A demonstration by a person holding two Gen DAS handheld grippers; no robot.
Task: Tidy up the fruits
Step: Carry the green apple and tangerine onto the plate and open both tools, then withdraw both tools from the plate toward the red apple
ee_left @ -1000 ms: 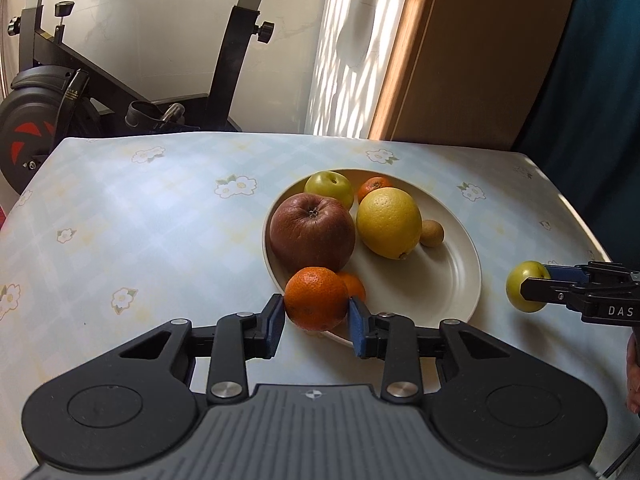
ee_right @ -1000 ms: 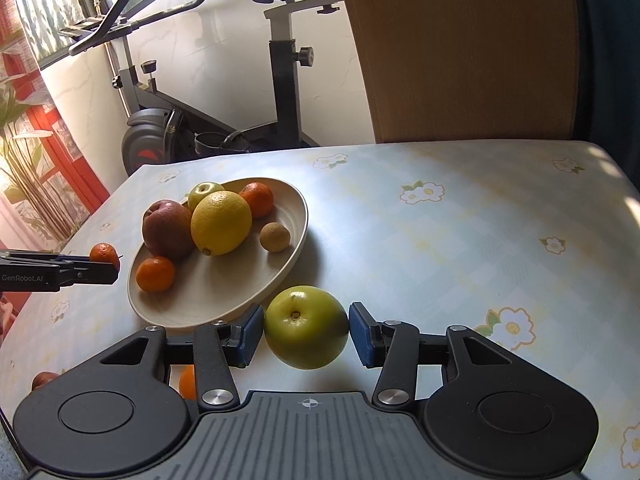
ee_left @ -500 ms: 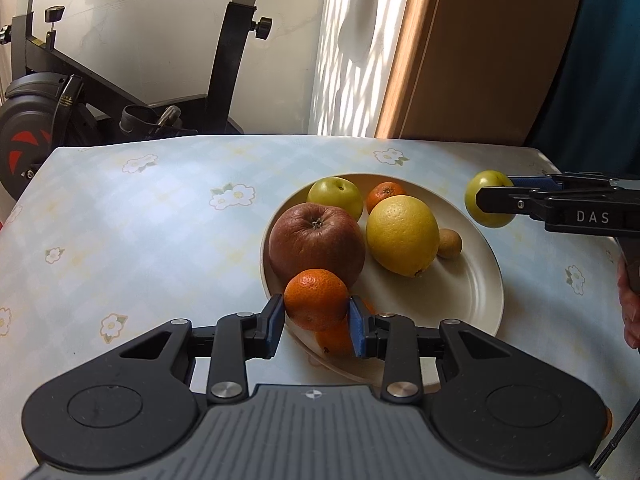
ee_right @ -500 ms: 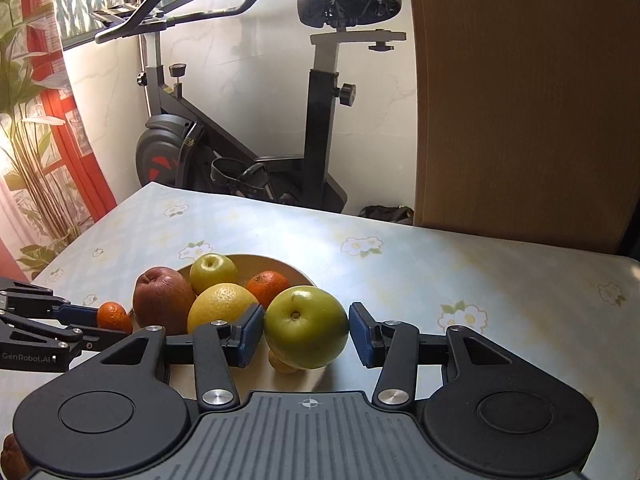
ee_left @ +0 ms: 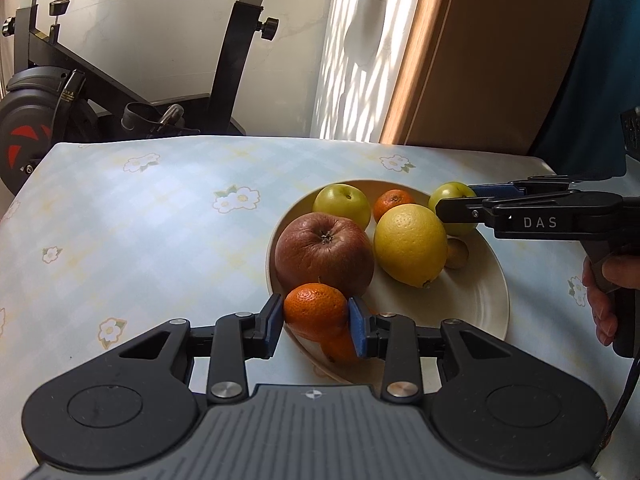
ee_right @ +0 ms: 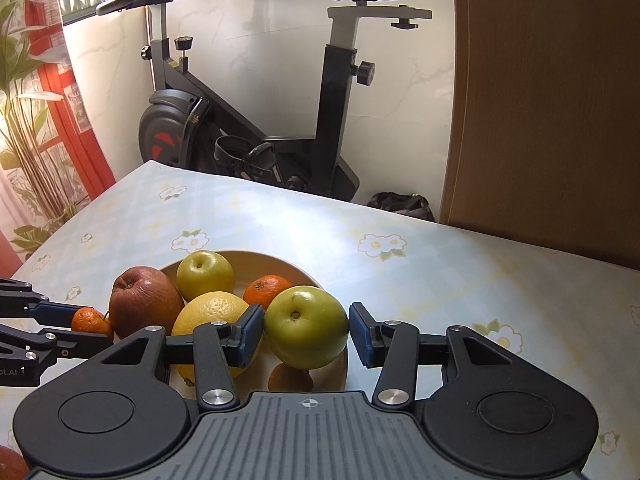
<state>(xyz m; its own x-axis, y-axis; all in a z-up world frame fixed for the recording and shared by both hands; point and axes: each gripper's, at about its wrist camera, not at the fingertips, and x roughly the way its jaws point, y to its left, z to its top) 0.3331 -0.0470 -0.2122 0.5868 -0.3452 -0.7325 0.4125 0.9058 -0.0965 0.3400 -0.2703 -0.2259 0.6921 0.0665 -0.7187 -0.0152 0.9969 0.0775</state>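
Fruits sit in a cream plate [ee_left: 486, 308] on the bench [ee_left: 140, 236], which wears a pale checked cloth with flower prints; exercise bike [ee_right: 256, 120] behind it against a white wall, wooden panel [ee_right: 552, 112] to the right, red curtain and plant at the left edge of the right view. Left hand-held gripper [ee_left: 316, 322] clamps a mandarin [ee_left: 314, 310] over the plate's near rim; right hand-held gripper [ee_right: 306, 334] grips a green apple [ee_right: 306, 326] above the plate. Second mandarin under the held one mostly hidden; small brown fruit [ee_left: 456, 253] half behind the lemon [ee_left: 410, 246]; a hand [ee_left: 602, 294] cut off at frame edge.
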